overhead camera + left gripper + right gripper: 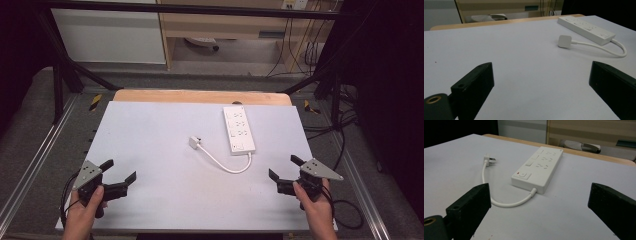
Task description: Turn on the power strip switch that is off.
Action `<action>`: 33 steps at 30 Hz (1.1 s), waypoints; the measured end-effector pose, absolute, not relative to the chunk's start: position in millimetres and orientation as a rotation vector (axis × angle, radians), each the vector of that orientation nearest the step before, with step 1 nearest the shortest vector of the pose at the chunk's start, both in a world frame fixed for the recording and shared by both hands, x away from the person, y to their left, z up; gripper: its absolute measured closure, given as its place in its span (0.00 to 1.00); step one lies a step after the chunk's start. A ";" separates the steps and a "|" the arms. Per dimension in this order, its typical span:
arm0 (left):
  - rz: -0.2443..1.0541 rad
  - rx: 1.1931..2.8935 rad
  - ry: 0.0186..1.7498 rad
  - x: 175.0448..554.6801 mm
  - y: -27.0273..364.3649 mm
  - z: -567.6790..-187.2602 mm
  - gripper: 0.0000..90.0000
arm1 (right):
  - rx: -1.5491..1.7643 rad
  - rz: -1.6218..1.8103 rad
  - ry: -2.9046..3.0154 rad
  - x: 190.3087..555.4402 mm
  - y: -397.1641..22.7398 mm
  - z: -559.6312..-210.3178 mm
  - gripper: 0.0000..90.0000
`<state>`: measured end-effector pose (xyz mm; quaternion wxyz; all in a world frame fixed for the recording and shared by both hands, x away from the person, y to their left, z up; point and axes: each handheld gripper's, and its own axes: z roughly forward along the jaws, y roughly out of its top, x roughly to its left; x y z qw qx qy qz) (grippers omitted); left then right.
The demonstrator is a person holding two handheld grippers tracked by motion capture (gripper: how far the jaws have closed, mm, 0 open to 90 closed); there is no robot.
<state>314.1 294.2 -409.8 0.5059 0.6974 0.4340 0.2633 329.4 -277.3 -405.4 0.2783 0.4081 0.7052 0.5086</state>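
Writing: no brand or readable lettering can be made out on the power strip (pixel 238 129); its face carries only socket holes, a long switch and a small square button with a red mark beside it, seen best in the right gripper view (pixel 537 168).
Left tool (pixel 119 177): held in the person's left hand (pixel 85 210) at the near left corner of the table (pixel 150 150), jaws spread wide apart, nothing between them. In the left gripper view (pixel 541 85) the two black jaws frame bare table surface and touch no object.
Right tool (pixel 285 169): held in the person's right hand (pixel 314 207) at the near right of the table, jaws likewise wide apart and empty. In the right gripper view (pixel 539 205) the strip lies beyond the gap between the jaws, clear of both.
Power strip: white, lying flat on the right half of the table toward the far edge, its length running front to back; well apart from both tools.
Cord (pixel 227 165): white, leaves the near end of the strip, loops toward the person and curves back left across the table.
Plug (pixel 194 142): white, at the free end of the cord, resting on the table just left of the strip, its metal pins visible in the right gripper view (pixel 489 159).
Table: pale grey top over a wooden board whose far edge shows behind it.
Cables: a dark cable trails from each tool off the near edge.
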 end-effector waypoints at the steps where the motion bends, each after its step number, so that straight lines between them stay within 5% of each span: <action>1: 0.633 1.682 1.048 314.5 294.0 -410.1 0.06 | 1.088 1.366 1.893 328.9 -276.3 -403.6 0.06; 33: 0.608 1.716 1.057 317.0 287.7 -416.8 0.07 | 1.097 1.432 1.934 351.0 -246.9 -359.7 0.04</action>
